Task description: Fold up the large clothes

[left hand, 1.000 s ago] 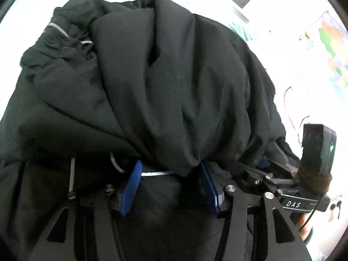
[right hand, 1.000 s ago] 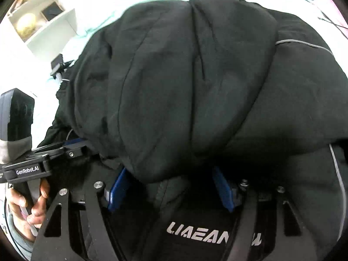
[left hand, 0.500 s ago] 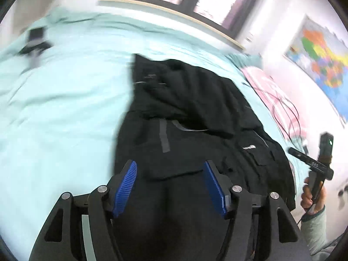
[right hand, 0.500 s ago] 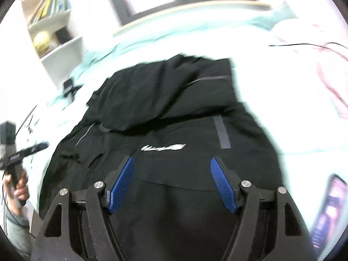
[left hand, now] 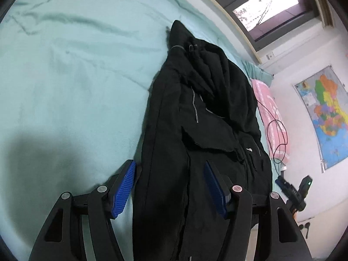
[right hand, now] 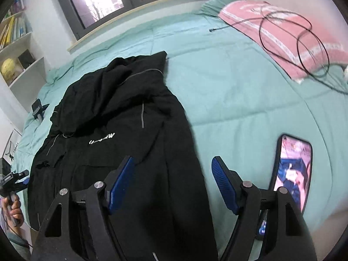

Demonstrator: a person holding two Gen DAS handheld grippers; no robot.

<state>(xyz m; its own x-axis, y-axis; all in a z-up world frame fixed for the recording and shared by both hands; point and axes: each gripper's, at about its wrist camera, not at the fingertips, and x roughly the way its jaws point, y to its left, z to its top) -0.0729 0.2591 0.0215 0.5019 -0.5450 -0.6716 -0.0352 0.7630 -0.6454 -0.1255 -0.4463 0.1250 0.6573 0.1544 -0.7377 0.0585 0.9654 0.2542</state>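
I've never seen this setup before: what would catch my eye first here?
A big black jacket lies stretched along the teal bedspread, between the open blue-padded left gripper and right gripper. A pink pillow with a looped black cable sits far right, and a lit phone lies beside the right gripper.

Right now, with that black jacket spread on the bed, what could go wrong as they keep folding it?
1. A lit phone lies on the bedspread beside the right tongs; a wide sweep might knock it off the bed.
2. The black jacket is bunched at its hood end, so folding now may trap creases.
3. A black cable loops over the pink pillow; a flung sleeve could perhaps snag it.
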